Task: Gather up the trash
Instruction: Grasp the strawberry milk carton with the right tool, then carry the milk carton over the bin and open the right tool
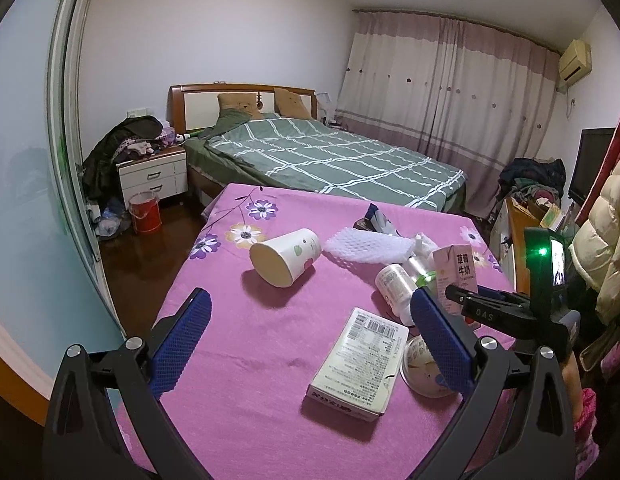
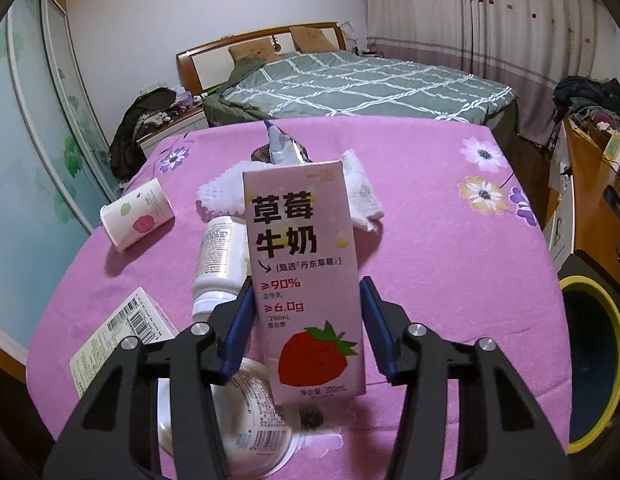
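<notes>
Trash lies on a table with a pink flowered cloth (image 1: 246,320). My right gripper (image 2: 308,320) is shut on an upright pink strawberry milk carton (image 2: 306,272) and holds it above the cloth; the carton also shows in the left wrist view (image 1: 456,276). My left gripper (image 1: 310,340) is open and empty above the table, near a white flat box (image 1: 360,364). A tipped paper cup (image 1: 286,256), a white bottle (image 1: 394,286), a white foam net (image 1: 368,248) and a white tub (image 2: 246,416) lie on the cloth.
A dark bin with a yellow rim (image 2: 594,360) stands at the table's right. A crumpled tissue (image 2: 362,192) and a foil wrapper (image 2: 282,146) lie toward the far side. A bed (image 1: 330,156) stands behind, with a nightstand (image 1: 154,176) and red bucket (image 1: 144,212) on the left.
</notes>
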`<action>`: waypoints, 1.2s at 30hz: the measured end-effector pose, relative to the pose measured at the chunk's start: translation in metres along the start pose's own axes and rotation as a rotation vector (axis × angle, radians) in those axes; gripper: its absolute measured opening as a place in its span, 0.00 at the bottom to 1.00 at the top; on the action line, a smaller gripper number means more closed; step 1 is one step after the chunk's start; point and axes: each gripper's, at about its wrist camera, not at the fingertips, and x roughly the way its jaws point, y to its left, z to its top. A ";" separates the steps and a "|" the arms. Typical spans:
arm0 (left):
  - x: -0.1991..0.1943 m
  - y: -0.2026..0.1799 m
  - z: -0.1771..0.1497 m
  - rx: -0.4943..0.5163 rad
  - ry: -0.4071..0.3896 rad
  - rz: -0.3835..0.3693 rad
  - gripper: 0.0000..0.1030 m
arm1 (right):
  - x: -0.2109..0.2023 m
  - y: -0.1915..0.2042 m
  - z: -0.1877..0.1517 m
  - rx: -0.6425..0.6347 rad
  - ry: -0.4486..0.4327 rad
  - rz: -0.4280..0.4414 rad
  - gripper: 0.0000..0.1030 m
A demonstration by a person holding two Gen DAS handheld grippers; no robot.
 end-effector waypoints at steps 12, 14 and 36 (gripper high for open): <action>0.007 -0.009 -0.005 0.016 0.016 -0.016 0.95 | -0.042 -0.042 -0.014 0.098 -0.072 -0.049 0.48; 0.008 -0.012 -0.007 0.019 0.021 -0.021 0.95 | -0.051 -0.059 -0.019 0.136 -0.082 -0.080 0.48; 0.013 -0.050 -0.016 0.096 0.050 -0.058 0.95 | -0.089 -0.233 -0.070 0.449 -0.077 -0.475 0.57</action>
